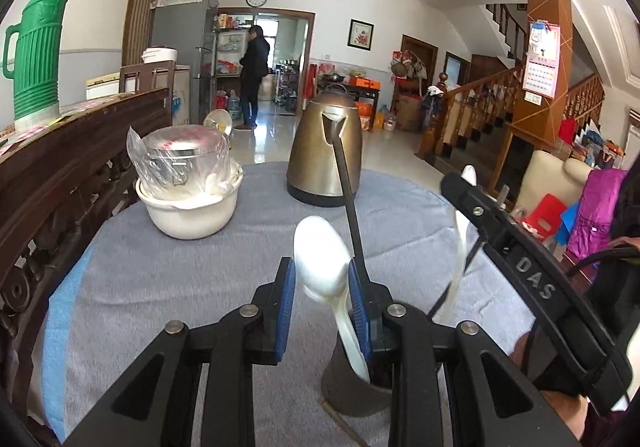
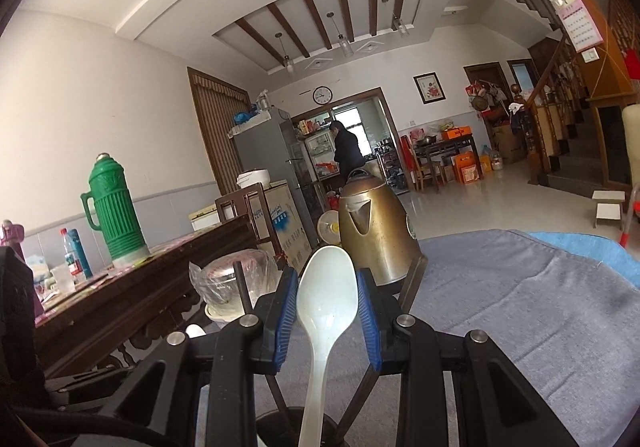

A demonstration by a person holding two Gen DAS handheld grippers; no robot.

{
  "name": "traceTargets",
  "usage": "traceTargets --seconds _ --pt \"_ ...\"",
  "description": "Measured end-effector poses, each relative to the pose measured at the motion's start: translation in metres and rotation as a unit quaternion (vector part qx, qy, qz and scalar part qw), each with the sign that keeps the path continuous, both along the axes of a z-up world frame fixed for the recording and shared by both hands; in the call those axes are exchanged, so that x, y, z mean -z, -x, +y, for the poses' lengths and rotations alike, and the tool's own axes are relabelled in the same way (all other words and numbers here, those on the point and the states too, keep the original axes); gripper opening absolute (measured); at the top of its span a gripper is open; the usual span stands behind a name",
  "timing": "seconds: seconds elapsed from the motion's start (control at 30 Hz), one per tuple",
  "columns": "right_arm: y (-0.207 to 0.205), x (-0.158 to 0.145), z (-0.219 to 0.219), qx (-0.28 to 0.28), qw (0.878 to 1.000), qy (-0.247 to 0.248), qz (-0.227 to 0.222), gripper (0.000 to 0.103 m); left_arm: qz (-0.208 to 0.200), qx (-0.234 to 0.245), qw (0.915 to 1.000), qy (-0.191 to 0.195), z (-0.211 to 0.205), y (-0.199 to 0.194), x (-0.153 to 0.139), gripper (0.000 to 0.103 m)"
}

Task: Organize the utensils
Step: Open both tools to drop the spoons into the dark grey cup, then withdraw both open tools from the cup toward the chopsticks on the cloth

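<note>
Left tongs [image 1: 322,281] narrow, clamped on white spoon [image 1: 320,259], handle reaching down into dark holder cup [image 1: 352,395] on grey-clothed tabletop [image 1: 200,267]. Right tongs [image 2: 327,305] narrow, gripping second white spoon [image 2: 326,301], handle above same cup [image 2: 292,425]. Black chopstick [image 1: 348,183] leaning from cup; bronze kettle [image 1: 320,151] behind.

Soft, even daylight fills both fisheye views; edges bow and darken, floor glare, slight motion blur.

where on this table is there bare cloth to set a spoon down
Bare grey cloth lies between the white bowl and the left gripper, and right of the kettle. It is crowded around the dark holder.
</note>
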State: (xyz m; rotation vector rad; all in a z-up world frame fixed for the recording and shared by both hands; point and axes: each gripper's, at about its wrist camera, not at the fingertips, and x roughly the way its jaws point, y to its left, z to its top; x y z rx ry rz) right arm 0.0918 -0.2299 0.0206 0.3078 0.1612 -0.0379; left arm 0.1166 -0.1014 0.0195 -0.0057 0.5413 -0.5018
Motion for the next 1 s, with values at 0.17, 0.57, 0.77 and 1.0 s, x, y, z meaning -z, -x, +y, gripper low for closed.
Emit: traceTargets --seconds 0.17,0.57,0.77,1.0 --pt "0.001 0.004 -0.003 -0.02 1.0 0.007 0.017 0.032 0.003 0.008 0.9999 0.009 0.017 0.011 -0.004 0.028" --pt "0.046 -0.005 -0.011 -0.061 0.997 -0.015 0.045 0.035 0.032 -0.029 0.999 0.007 0.067 0.062 -0.001 0.046" --pt "0.085 -0.017 -0.026 -0.051 0.997 -0.037 0.041 0.049 0.075 -0.022 0.9969 -0.009 0.064 0.087 0.016 0.051" --pt "0.113 -0.004 -0.038 -0.062 0.989 -0.027 0.13 0.039 0.122 -0.005 0.9923 -0.02 0.052 0.106 0.033 0.053"
